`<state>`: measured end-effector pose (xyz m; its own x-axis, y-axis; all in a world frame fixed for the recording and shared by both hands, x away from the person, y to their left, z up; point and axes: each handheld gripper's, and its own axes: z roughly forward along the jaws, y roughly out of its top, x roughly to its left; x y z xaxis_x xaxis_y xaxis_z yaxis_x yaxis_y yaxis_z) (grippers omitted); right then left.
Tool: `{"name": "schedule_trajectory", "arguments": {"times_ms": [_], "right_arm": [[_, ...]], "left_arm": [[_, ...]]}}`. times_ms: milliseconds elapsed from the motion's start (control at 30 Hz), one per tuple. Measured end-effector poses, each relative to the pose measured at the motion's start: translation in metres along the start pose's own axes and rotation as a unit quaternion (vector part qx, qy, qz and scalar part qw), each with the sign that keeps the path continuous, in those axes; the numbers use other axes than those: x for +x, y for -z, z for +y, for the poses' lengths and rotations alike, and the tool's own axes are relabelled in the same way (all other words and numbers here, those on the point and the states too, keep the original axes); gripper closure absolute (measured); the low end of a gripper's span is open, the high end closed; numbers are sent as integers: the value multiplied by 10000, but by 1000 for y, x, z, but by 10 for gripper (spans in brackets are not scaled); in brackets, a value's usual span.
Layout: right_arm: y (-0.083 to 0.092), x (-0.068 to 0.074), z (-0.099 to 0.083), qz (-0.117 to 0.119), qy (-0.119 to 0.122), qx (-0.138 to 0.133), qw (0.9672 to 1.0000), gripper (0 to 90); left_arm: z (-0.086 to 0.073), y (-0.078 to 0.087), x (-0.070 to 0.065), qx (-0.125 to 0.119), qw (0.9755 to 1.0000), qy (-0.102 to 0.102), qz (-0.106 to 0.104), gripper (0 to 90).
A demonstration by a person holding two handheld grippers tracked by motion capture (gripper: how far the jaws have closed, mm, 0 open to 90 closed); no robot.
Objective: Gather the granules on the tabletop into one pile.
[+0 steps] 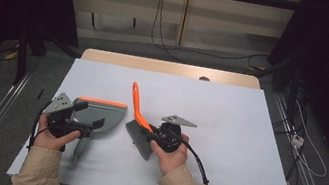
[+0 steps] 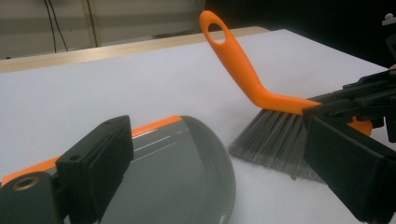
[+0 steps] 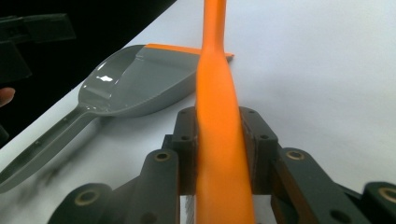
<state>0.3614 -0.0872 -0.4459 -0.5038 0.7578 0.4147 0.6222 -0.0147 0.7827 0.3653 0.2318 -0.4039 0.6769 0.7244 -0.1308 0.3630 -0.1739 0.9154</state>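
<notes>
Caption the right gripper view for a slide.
Right gripper clamps the orange brush by its back; grey dustpan lies beyond on the white table.

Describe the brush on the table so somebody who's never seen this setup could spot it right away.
On the white table, look just right of centre, beside the grey dustpan. The brush is there, clamped in the right gripper. Its curved orange handle with a hanging hole and its grey bristles set it apart from the dustpan, which has no bristles.
</notes>
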Motion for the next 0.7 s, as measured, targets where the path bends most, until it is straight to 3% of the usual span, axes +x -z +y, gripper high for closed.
{"name": "schedule_trajectory", "arguments": {"times_ms": [700], "right_arm": [[29,-28,-3,-360,-282,-17,9990,706]], "left_arm": [[0,-2,-1,6,10000,-34,-23,85]]}}
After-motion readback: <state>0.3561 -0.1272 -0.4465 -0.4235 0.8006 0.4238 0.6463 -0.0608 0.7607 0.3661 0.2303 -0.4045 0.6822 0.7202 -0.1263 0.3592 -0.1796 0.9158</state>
